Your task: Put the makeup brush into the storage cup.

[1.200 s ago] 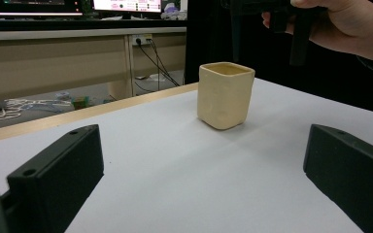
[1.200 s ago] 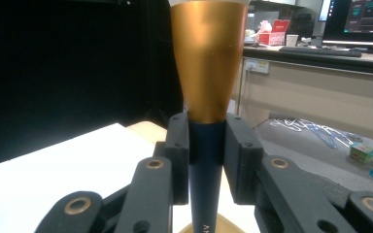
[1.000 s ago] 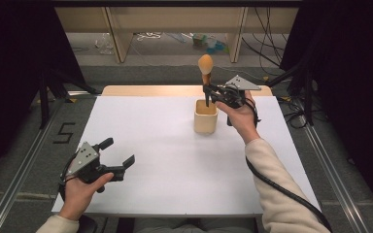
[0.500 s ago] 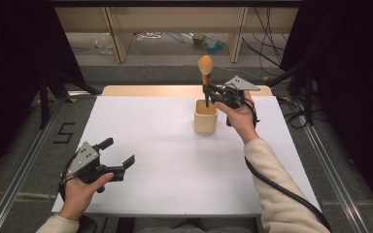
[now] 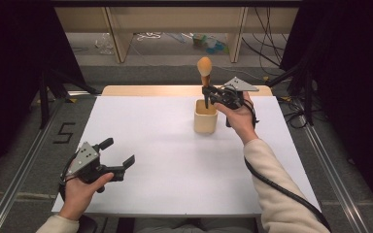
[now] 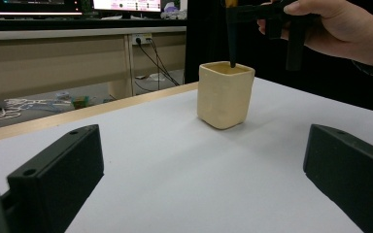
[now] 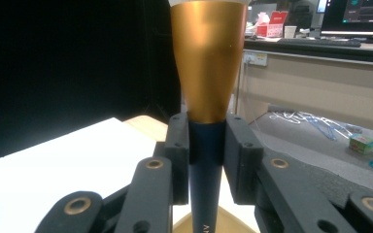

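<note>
A cream square cup (image 5: 205,122) stands on the white table (image 5: 150,145), far right of centre. Upright above it is a brush (image 5: 204,65) with a gold ferrule and a dark handle, its lower tip at the cup's mouth. My right gripper (image 5: 206,91) is shut on that handle, seen close in the right gripper view with both jaws pressed on the brush (image 7: 208,58) just under the ferrule. The left gripper (image 5: 118,151) rests open near the table's front left corner, nothing between its jaws. From the left gripper view the cup (image 6: 225,97) sits ahead, with the handle (image 6: 232,43) dipping into it.
A wooden strip (image 5: 141,90) runs along the table's far edge. Beyond it are bench legs and loose cables (image 5: 150,36) on the floor. Black curtains close both sides, and a "5" mark (image 5: 64,132) lies on the floor at left.
</note>
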### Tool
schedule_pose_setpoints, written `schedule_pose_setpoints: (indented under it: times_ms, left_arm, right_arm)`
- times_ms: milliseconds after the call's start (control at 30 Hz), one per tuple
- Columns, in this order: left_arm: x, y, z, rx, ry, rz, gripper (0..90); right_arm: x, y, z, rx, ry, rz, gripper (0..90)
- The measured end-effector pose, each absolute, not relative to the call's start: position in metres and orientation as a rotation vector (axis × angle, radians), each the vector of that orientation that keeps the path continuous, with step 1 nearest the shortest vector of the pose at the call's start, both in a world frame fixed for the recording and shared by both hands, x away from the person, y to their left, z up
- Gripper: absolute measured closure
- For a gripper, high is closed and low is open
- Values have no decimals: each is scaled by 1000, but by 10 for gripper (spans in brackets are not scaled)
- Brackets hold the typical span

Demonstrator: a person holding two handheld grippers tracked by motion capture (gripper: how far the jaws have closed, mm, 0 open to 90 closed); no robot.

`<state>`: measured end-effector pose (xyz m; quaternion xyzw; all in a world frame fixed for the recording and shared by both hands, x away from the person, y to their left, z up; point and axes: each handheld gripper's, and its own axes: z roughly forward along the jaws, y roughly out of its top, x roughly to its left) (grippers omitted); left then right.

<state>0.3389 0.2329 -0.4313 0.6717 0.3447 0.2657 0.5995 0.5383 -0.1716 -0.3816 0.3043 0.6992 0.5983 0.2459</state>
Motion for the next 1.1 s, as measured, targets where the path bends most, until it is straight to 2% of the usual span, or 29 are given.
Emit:
schedule_pose_setpoints:
  times_ms: [1100]
  left_arm:
    - [339, 233, -431, 1559, 801, 617, 4]
  right_arm:
    - [543, -170, -390, 806, 1908, 1619, 749]
